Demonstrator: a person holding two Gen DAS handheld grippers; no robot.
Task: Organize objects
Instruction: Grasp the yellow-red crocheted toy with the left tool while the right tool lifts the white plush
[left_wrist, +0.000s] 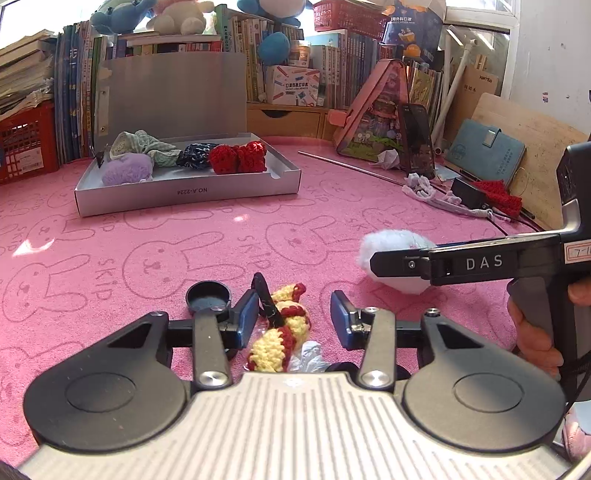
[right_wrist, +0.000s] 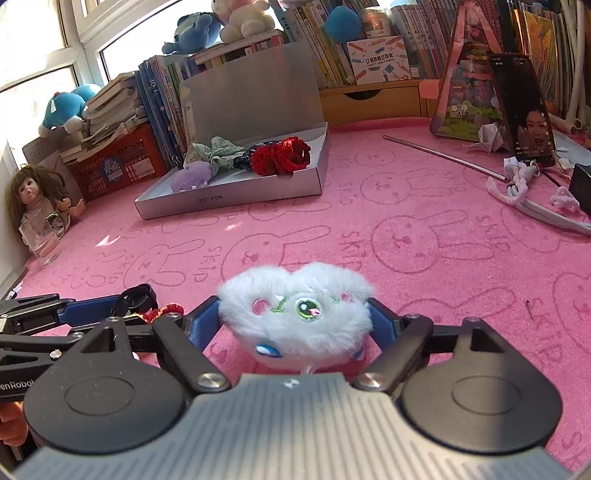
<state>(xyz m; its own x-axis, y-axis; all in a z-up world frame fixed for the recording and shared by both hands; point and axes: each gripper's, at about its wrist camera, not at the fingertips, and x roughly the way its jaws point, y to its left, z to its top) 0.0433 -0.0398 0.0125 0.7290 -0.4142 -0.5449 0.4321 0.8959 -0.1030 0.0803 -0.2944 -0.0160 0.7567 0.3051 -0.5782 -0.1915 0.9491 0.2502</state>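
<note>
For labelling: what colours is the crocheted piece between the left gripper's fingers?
Yellow and red stripes, clearest in the left wrist view.

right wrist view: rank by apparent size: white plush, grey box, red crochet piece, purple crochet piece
1. white plush, though nearness to the camera inflates it
2. grey box, comparable in span
3. red crochet piece
4. purple crochet piece

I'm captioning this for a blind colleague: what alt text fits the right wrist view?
The right gripper brackets a fluffy white plush on a pink bunny-print cloth. Behind sits an open grey box of crocheted pieces, before crowded bookshelves.
</note>
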